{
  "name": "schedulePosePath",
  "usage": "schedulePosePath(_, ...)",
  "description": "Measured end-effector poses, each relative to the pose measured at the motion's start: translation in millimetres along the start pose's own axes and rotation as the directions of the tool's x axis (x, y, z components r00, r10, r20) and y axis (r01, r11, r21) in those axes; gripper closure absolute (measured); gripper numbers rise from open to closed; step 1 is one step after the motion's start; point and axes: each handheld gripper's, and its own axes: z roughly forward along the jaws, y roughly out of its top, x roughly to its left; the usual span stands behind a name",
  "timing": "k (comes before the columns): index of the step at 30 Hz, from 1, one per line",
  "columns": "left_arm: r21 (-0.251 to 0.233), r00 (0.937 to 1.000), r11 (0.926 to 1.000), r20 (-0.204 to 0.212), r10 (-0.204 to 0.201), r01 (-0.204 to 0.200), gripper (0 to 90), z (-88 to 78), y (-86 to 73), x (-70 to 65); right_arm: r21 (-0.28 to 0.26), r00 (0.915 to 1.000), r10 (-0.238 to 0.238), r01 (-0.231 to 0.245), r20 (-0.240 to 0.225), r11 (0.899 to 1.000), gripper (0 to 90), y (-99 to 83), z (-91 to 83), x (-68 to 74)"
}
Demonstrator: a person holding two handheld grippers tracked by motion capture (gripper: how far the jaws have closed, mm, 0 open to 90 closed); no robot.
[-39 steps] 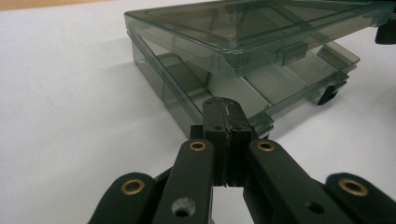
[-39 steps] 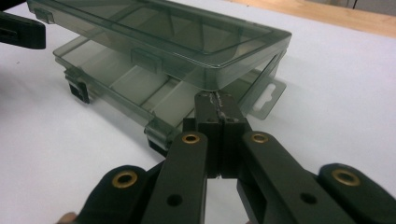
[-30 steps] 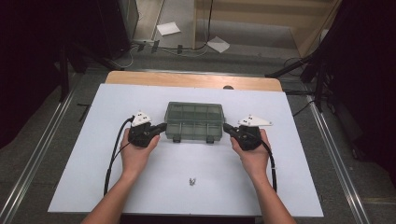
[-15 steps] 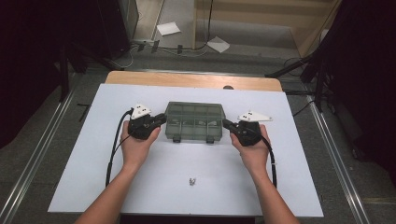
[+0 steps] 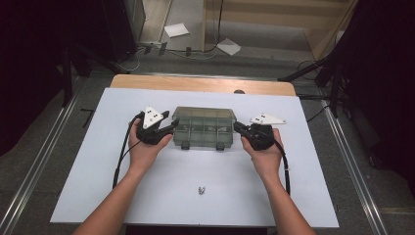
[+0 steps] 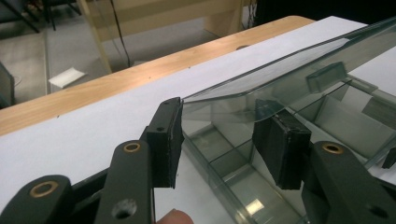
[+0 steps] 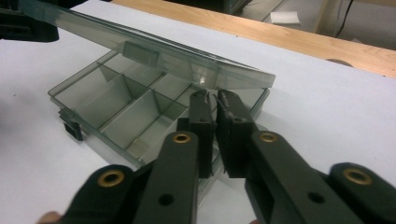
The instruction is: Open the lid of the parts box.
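Observation:
A smoky clear compartment box (image 5: 203, 128) lies mid-table, its lid (image 6: 280, 70) raised at a slant above the empty compartments (image 7: 116, 107). My left gripper (image 5: 170, 120) is at the box's left end. Its jaws have just been opening and now stand open, with the lid's corner between the pads (image 6: 164, 135) and unpressed. My right gripper (image 5: 238, 127) is at the box's right end. Its jaws (image 7: 214, 100) have just been opening slightly and leave only a thin slit over the end wall, below the lid (image 7: 163, 56). Whether they still pinch the wall is unclear.
The box rests on a white tabletop (image 5: 195, 164) with a wooden strip (image 5: 203, 84) along the far edge. A couple of small screws (image 5: 201, 189) lie near the front between the forearms. Papers (image 5: 175, 30) lie on the floor beyond.
The left gripper's jaws have spread apart at the box's left end. Both hands have stayed where they were.

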Motion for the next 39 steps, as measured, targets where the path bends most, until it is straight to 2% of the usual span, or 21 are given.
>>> schedulePosePath(3,-0.017,0.9998,0.9998,0.014,0.014,-0.014,54.5,0.9,1.7,-0.7,-0.001,0.9998,0.011,-0.011,0.014,1.0,77.2,0.4,1.3,-2.6)
schedulePosePath(4,-0.02,0.9993,0.9993,0.019,0.032,-0.032,54.9,1.4,2.3,-1.5,-0.003,0.9997,0.015,-0.015,0.017,1.0,74.9,0.9,1.5,-3.2)
schedulePosePath(5,-0.02,0.9993,0.9993,0.019,0.032,-0.032,58.3,1.4,2.3,-1.5,-0.007,0.9996,0.007,-0.006,0.028,1.0,74.3,1.6,2.3,-4.2)
schedulePosePath(9,-0.02,0.999,0.9989,0.011,0.044,-0.044,60.6,3.4,3.7,-1.3,-0.018,0.9996,-0.005,0.006,0.026,1.0,72.0,3.8,4.3,-4.9)
schedulePosePath(11,-0.024,0.9994,0.9991,0.006,0.034,-0.034,64.2,4.6,4.4,0.6,-0.031,0.9993,-0.031,0.031,0.02,0.999,70.6,6.4,6.7,-4.8)
schedulePosePath(17,-0.025,0.9994,0.9991,-0.001,0.035,-0.035,69.8,6.6,7.9,4.0,-0.055,0.9989,-0.043,0.044,0.019,0.998,73.4,12.2,10.9,-6.9)
schedulePosePath(19,-0.029,0.9994,0.9989,0.001,0.036,-0.036,71.4,6.9,10.6,5.9,-0.068,0.9996,-0.024,0.025,0.017,0.997,75.2,13.9,11.6,-8.8)
schedulePosePath(25,-0.021,0.9998,0.9996,0.0,0.018,-0.018,75.9,10.8,16.7,11.7,-0.087,0.9994,-0.021,0.024,0.028,0.996,76.2,21.8,15.2,-13.1)
schedulePosePath(27,-0.019,1.0,0.9998,0.002,0.007,-0.007,76.8,12.6,17.9,14.0,-0.084,0.9995,-0.017,0.02,0.027,0.996,76.2,23.5,15.7,-13.0)
schedulePosePath(31,-0.016,1.0,0.9999,0.003,0.004,-0.004,77.5,14.9,22.5,17.7,-0.087,0.9978,-0.031,0.036,0.059,0.996,77.5,31.7,20.9,-14.3)
schedulePosePath(39,-0.017,0.9996,0.9995,0.016,-0.024,0.025,78.3,22.6,29.0,25.0,-0.083,0.9974,-0.015,0.021,0.071,0.996,79.3,40.0,25.9,-18.8)
